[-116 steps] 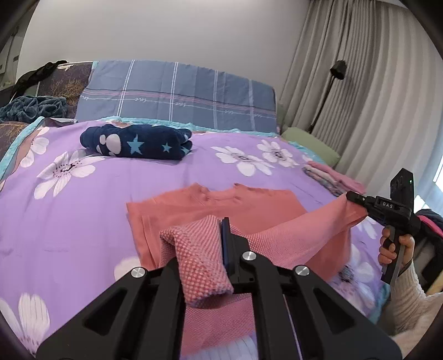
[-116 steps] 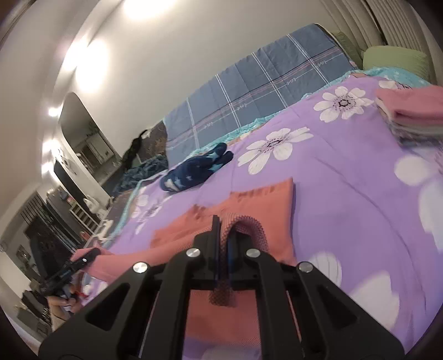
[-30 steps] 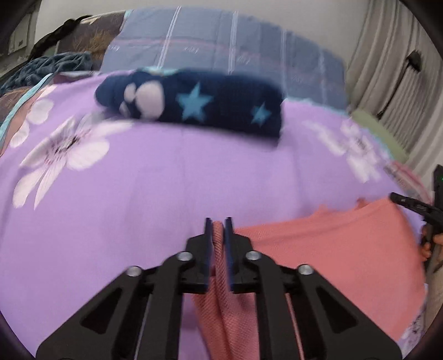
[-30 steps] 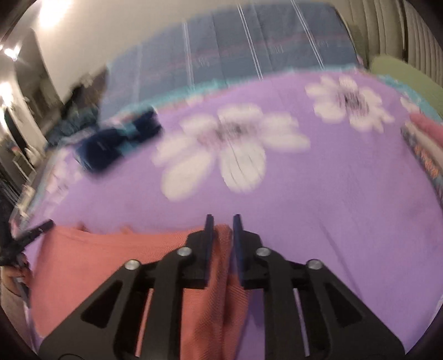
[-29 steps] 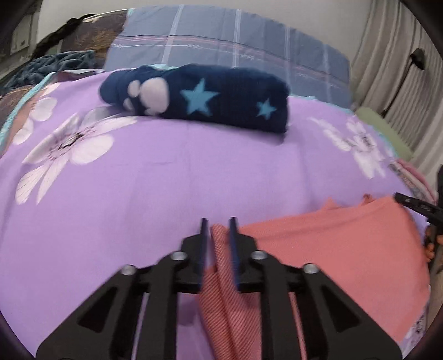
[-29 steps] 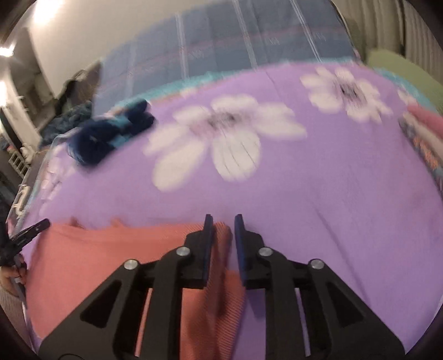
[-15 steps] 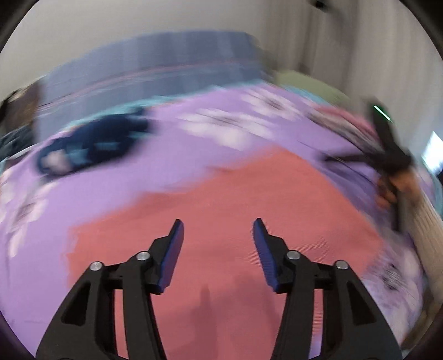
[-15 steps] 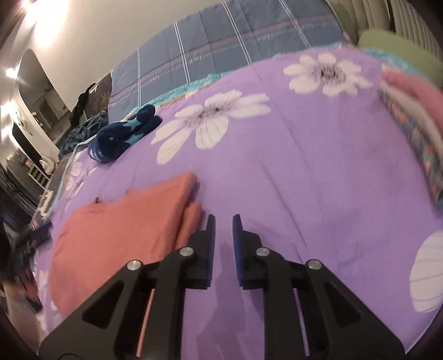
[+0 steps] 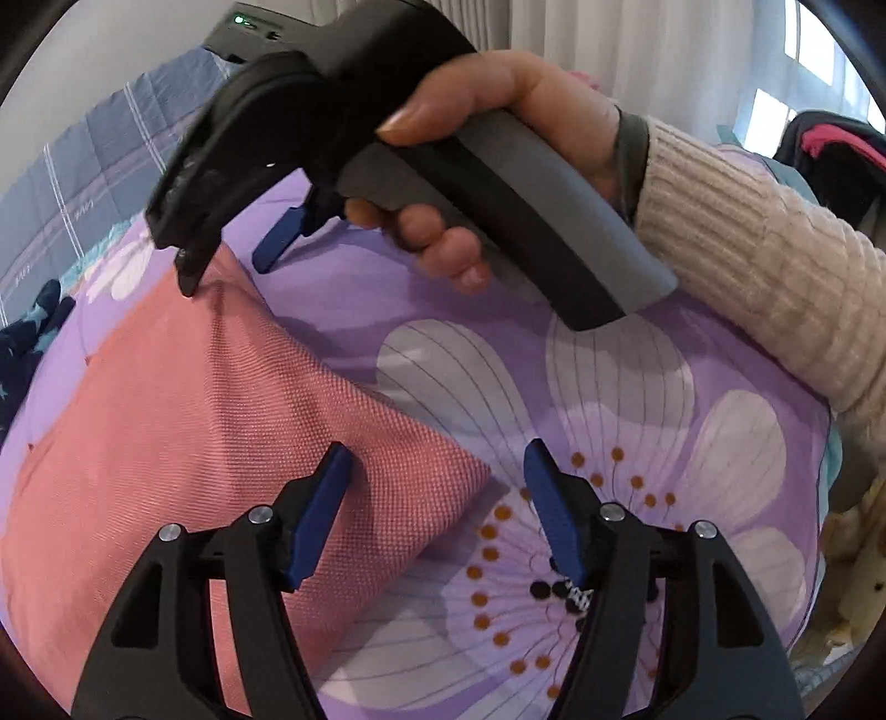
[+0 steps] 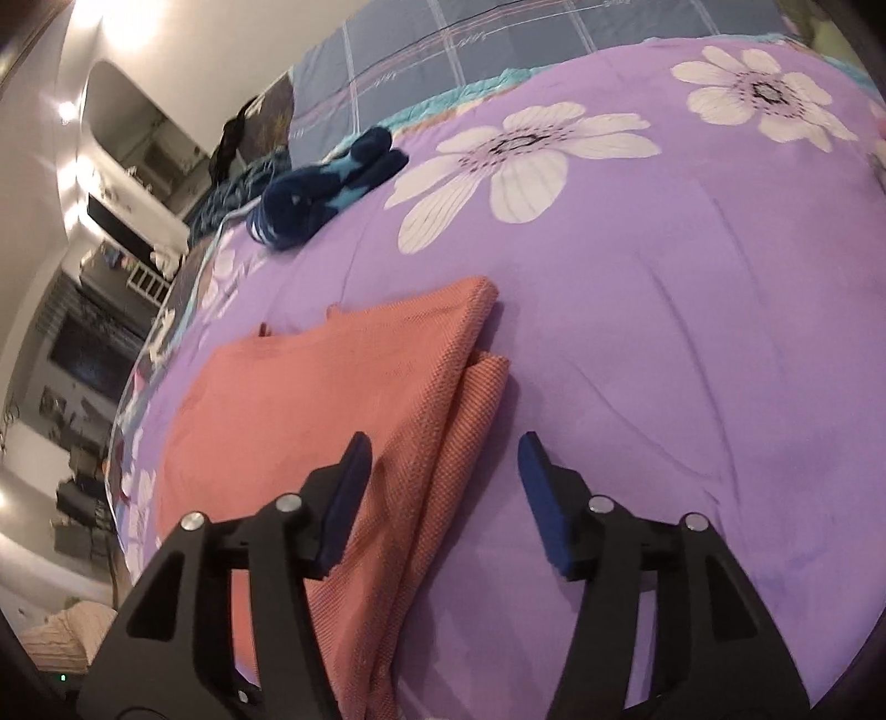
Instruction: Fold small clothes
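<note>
Hovering low over the bed, the left gripper has its blue-padded fingers spread wide, with nothing between them; one pad is above the near corner of the salmon-pink knitted garment, the other above a white flower printed on the purple floral bedcover. I judge that it is placed so to take this corner for the next fold. A little further, the right gripper, held in the person's right hand with a cream ribbed sleeve, points down at the far side edge of the same garment; its fingers are also apart and hold nothing. In the right wrist view the right gripper stands astride the stacked edge of the garment, where two or three layers lie one on the other, so one fold seems already made. The garment lies flat on the bedcover, near the front of the bed. Well behind it lies a dark blue fleece bundle with light blue stars, near a blue checked pillow. No basket or box is visible in these views.
</note>
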`<state>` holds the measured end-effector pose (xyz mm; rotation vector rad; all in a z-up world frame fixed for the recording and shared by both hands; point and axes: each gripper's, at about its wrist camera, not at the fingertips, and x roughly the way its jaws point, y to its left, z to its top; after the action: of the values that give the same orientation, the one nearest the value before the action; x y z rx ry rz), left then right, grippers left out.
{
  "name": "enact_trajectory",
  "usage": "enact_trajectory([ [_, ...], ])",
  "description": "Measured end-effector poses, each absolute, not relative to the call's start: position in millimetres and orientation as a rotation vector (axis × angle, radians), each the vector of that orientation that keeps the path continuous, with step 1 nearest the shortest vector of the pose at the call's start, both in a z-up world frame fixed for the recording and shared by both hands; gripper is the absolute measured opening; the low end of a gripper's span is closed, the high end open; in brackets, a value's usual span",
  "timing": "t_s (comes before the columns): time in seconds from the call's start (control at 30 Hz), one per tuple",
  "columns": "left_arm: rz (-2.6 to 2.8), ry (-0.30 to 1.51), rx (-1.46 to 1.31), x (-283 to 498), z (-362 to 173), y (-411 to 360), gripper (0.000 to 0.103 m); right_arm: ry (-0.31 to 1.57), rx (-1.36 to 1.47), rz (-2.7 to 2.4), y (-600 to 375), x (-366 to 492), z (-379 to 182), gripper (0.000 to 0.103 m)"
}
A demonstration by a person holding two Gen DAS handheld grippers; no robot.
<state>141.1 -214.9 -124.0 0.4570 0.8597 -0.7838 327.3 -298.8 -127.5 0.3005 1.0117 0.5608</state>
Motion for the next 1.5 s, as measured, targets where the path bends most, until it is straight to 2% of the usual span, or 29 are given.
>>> enact_trajectory([
  [0.07,-0.772,0.879,0.431,144,-125,-215,0.065,0.995,0.328,0.565,-300,328,-131,0.056],
  [0.13,-0.758,0.877,0.429,145,-124,-214,0.060,0.968,0.372,0.575,-305,329,-136,0.056],
  [0.2,-0.748,0.882,0.436,147,-125,-212,0.056,0.950,0.399,0.582,-310,331,-142,0.051],
  [0.37,-0.724,0.886,0.456,144,-126,-211,0.054,0.929,0.412,0.585,-313,331,-142,0.045],
  [0.47,-0.711,0.883,0.486,148,-130,-219,0.045,0.922,0.396,0.573,-312,332,-143,0.041],
  [0.57,-0.715,0.889,0.477,148,-131,-226,0.031,0.926,0.400,0.563,-312,335,-142,0.036],
  [0.6,-0.719,0.890,0.473,149,-130,-225,0.027,0.928,0.399,0.549,-312,337,-142,0.028],
  [0.63,-0.728,0.890,0.466,151,-129,-224,0.022,0.923,0.404,0.535,-312,339,-141,0.009],
  [0.67,-0.739,0.888,0.456,151,-126,-222,0.019,0.907,0.420,0.523,-312,338,-137,0.007],
  [0.7,-0.758,0.886,0.439,152,-123,-220,0.013,0.884,0.423,0.519,-312,335,-132,0.006],
  [0.73,-0.784,0.885,0.418,151,-119,-219,0.012,0.840,0.407,0.525,-310,328,-122,0.006],
  [0.87,-0.805,0.873,0.426,148,-119,-220,0.012,0.775,0.304,0.516,-300,319,-103,0.006],
  [0.97,-0.809,0.894,0.417,151,-128,-223,0.012,0.860,0.249,0.393,-302,335,-133,0.008],
  [1.03,-0.811,0.891,0.413,150,-130,-223,0.013,0.893,0.329,0.377,-315,343,-150,0.002],
  [1.1,-0.815,0.885,0.409,148,-129,-222,0.013,0.880,0.401,0.361,-329,342,-142,0.001],
  [1.13,-0.817,0.883,0.410,147,-128,-222,0.013,0.856,0.388,0.342,-330,339,-135,0.006],
  [1.27,-0.818,0.887,0.399,148,-127,-218,0.013,0.814,0.385,0.380,-333,330,-119,0.007],
  [1.37,-0.822,0.887,0.391,148,-128,-218,0.021,0.811,0.365,0.440,-325,324,-118,0.007],
  [1.4,-0.826,0.888,0.389,147,-127,-216,0.026,0.823,0.331,0.451,-317,324,-120,0.008],
  [1.43,-0.833,0.888,0.392,146,-127,-218,0.031,0.849,0.290,0.448,-309,324,-123,0.011],
  [1.5,-0.835,0.879,0.409,143,-129,-221,0.033,0.919,0.177,0.395,-293,331,-139,0.018],
])
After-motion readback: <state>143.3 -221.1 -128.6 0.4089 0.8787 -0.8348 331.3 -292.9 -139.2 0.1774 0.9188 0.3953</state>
